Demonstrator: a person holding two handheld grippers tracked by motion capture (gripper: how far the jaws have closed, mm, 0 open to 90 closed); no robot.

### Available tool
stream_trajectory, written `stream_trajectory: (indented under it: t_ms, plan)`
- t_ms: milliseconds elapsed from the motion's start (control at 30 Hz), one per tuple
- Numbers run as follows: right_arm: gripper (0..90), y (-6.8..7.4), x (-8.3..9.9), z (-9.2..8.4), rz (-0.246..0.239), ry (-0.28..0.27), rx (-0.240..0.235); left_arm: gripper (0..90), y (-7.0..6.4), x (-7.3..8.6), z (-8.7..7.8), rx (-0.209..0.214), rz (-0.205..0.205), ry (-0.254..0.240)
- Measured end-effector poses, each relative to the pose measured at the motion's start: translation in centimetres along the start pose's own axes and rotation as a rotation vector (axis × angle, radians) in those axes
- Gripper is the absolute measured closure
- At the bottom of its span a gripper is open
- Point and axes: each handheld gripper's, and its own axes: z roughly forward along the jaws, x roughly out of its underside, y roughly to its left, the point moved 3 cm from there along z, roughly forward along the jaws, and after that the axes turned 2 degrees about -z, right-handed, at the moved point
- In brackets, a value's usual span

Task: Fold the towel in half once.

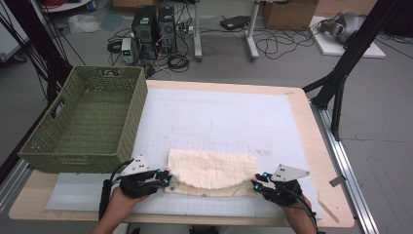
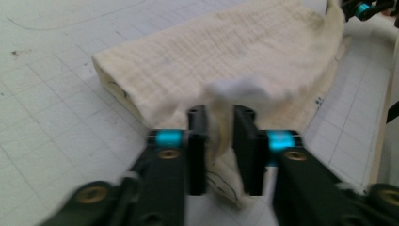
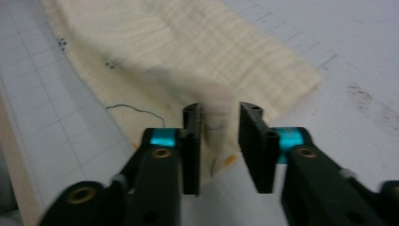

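The folded cream cloth (image 1: 212,169) lies near the counter's (image 1: 311,146) front edge, right of the green basket (image 1: 87,122). The left gripper (image 1: 165,178) and right gripper (image 1: 256,184) sit at its front corners, jaws parted, cloth loose between them, unpinched.

The cloth (image 1: 213,169) lies on the tabletop (image 1: 311,146) near its front edge, seemingly folded; the basket (image 1: 87,119) stands behind, left.
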Motion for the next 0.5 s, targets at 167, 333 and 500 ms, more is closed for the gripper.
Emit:
stream_trajectory:
  t_ms: [167,333,500]
  plan:
    - [62.1,-1.7,0.0,-2.1,0.078,-0.093,0.064,45.7,1.1,-1.2,-1.0,-0.015,-0.054,-0.104]
    - [60.8,-2.1,-0.3,-1.9,0.098,-0.106,0.084,46.4,2.1,-1.9,-0.2,-0.048,-0.056,-0.098]
    - [60.6,-2.3,-1.3,-0.2,0.100,-0.084,0.080,47.0,3.1,-3.3,1.5,-0.075,-0.071,-0.094]
